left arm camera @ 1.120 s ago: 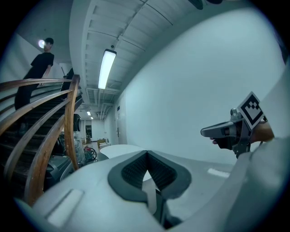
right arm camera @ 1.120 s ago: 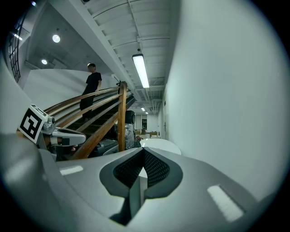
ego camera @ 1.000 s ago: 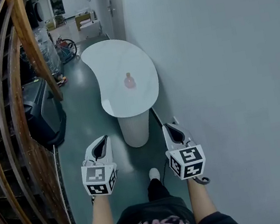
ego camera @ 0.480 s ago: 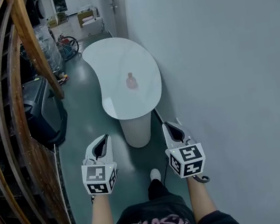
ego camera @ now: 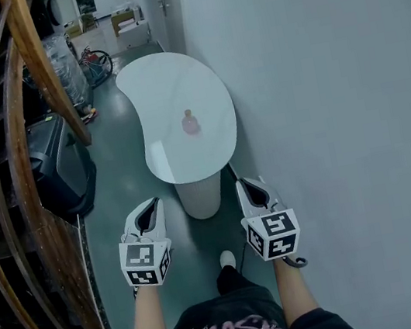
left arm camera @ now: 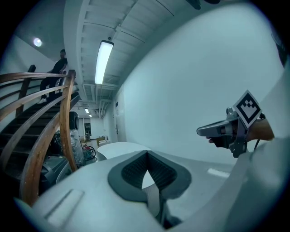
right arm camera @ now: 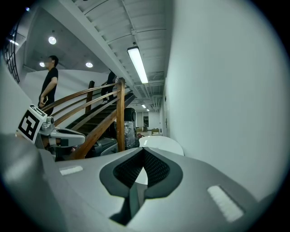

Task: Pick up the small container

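Note:
A small pink container (ego camera: pixel 190 122) with a narrow top stands upright on a white kidney-shaped table (ego camera: pixel 162 84) down the corridor. Both grippers are held low in front of me, well short of the table. My left gripper (ego camera: pixel 151 206) is shut with nothing in it, its tips meeting (left arm camera: pixel 147 152). My right gripper (ego camera: pixel 244 184) is likewise shut and empty (right arm camera: pixel 144 149). Each gripper view catches the far table top (left arm camera: pixel 118 147) (right arm camera: pixel 161 143). The container does not show in either gripper view.
A curved wooden stair railing (ego camera: pixel 30 64) runs along the left, with a black case (ego camera: pixel 60 166) at its foot. A white wall (ego camera: pixel 320 100) closes the right side. The table rests on a white pedestal (ego camera: pixel 199 194). Boxes and clutter sit far down the corridor; people stand on the stairs (right arm camera: pixel 47 86).
The view has shifted a little as I walk; the table and container sit slightly nearer and more to the left. Both grippers hold the same pose, still shut.

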### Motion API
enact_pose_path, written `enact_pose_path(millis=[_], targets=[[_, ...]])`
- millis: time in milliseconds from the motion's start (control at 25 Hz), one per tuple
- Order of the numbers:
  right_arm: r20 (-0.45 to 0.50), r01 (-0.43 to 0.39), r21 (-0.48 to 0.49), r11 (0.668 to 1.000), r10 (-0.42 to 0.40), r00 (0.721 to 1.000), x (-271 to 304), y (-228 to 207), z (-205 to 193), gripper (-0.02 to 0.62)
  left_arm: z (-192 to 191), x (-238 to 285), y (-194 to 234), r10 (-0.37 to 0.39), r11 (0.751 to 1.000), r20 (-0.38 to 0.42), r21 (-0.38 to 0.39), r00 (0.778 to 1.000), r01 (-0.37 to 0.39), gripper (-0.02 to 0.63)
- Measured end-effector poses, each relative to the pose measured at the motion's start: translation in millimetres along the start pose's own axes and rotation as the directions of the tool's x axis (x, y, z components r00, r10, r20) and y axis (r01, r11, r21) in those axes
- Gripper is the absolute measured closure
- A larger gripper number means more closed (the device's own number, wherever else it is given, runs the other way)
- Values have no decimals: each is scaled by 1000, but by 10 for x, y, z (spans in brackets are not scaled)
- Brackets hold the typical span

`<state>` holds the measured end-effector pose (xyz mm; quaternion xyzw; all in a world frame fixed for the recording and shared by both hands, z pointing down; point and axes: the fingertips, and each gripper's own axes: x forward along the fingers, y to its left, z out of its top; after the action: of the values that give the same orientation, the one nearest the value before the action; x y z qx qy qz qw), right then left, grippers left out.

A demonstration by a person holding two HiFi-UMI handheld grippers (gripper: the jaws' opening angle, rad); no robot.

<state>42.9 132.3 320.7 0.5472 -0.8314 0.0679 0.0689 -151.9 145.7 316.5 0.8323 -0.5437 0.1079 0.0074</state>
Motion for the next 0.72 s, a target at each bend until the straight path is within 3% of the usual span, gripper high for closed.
enact_pose_path(millis=[720], targets=[[-58,-27,31,999,29,998,741,-218,-165,583,-184,649,314,17,999,-55,-40,998,-19,606]])
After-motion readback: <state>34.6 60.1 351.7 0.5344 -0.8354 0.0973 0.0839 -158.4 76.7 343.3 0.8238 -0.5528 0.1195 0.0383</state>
